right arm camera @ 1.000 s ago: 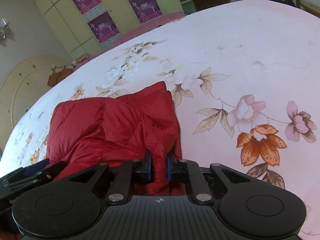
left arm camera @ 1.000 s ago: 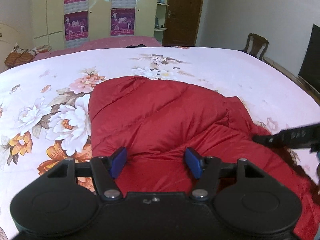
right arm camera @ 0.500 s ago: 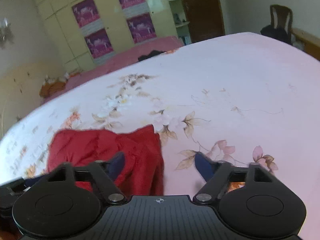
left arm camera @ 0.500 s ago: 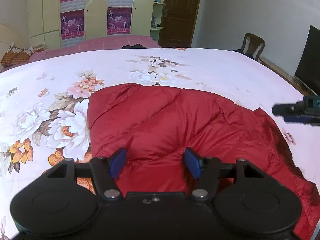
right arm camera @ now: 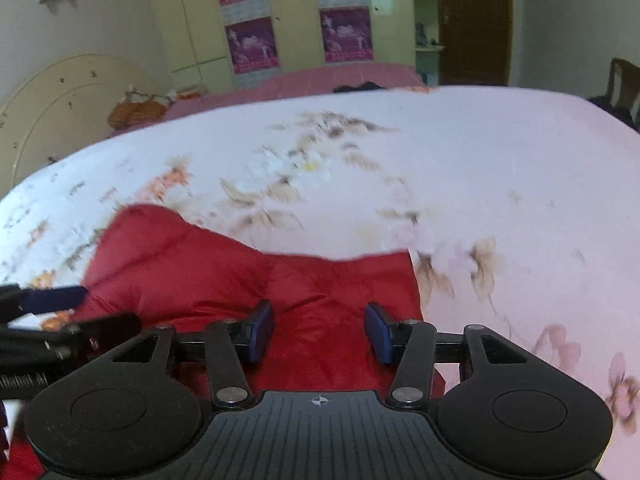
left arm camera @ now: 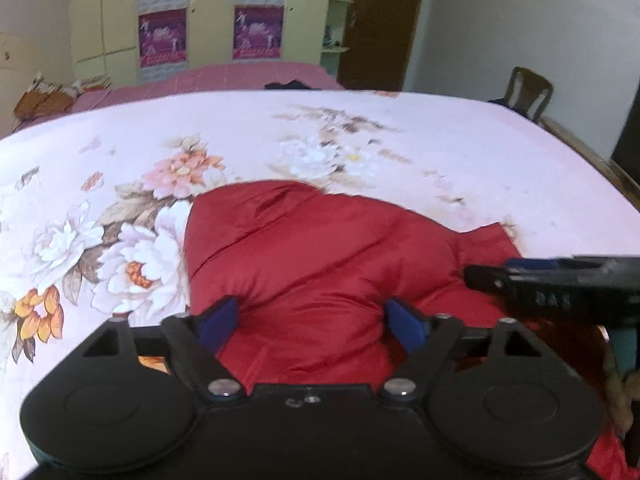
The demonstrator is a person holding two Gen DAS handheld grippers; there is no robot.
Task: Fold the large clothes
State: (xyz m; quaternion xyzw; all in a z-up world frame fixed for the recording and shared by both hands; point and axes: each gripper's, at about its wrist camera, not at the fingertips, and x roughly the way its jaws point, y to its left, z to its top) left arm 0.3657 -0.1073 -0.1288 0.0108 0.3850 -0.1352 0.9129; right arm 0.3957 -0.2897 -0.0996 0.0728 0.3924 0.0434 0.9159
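Red jacket [left arm camera: 320, 264] on bed [left arm camera: 440, 160], both tongs spread.

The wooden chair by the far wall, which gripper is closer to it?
Right, probably. The chair stands beyond the bed's far right corner. The right gripper hangs over the red jacket's right part, and the left gripper over its left part.

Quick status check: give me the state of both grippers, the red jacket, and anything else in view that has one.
Left gripper: open, jaws spread over the jacket's near edge, gripping nothing.
Right gripper: open, jaws spread over the jacket, gripping nothing.
Red puffer jacket: lying folded over in a puffy bundle on the bed, not held.
Floral bedsheet: spread over the bed under the jacket.
Brown door: shut, as far as the view shows.
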